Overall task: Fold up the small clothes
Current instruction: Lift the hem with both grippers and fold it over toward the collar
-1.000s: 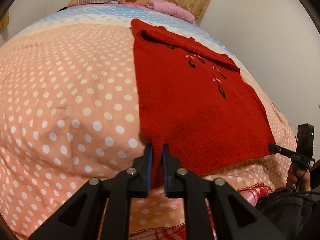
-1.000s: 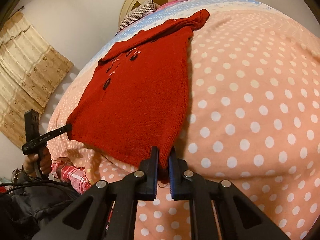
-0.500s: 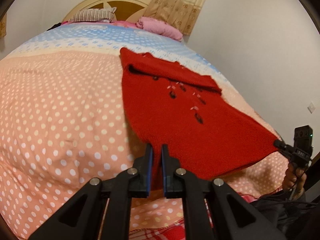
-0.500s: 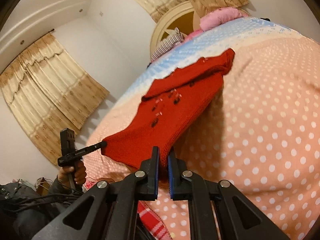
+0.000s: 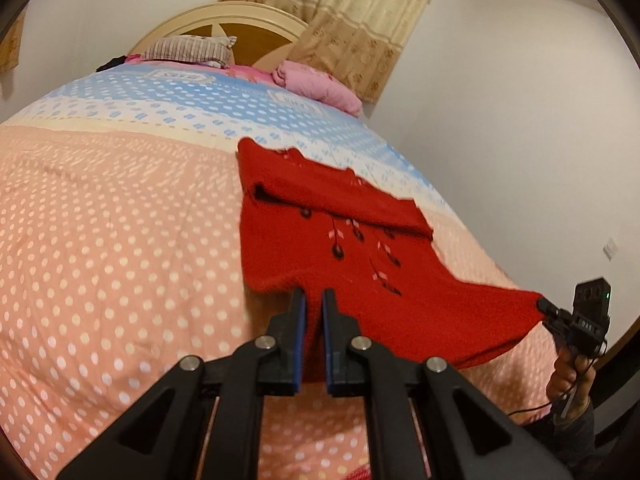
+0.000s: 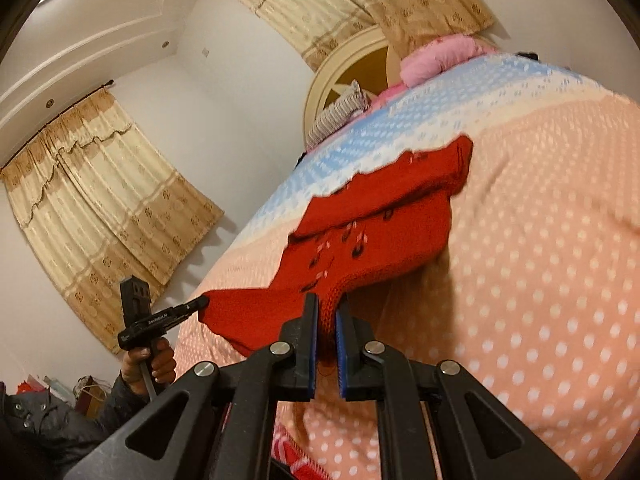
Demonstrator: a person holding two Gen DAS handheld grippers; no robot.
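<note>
A small red knit sweater (image 5: 352, 248) with dark flower stitching lies on the polka-dot bed, its sleeves folded across the top. Its bottom hem is lifted off the quilt. My left gripper (image 5: 313, 300) is shut on one hem corner. My right gripper (image 6: 327, 304) is shut on the other hem corner. The sweater also shows in the right wrist view (image 6: 360, 240). Each gripper shows in the other's view, the right gripper (image 5: 546, 306) at the right edge and the left gripper (image 6: 202, 302) at the left. The hem stretches taut between them.
The bed's peach polka-dot quilt (image 5: 112, 248) turns blue toward the headboard (image 5: 224, 28). A striped pillow (image 5: 188, 48) and a pink bundle (image 5: 320, 86) lie at the head. White walls and beige curtains (image 6: 104, 192) surround the bed. A red plaid cloth (image 6: 292, 452) sits at the near edge.
Both grippers have lifted the hem up off the quilt and carried it toward the headboard. The lower half of the sweater now hangs raised, and the views tilt up to show walls and curtains.
</note>
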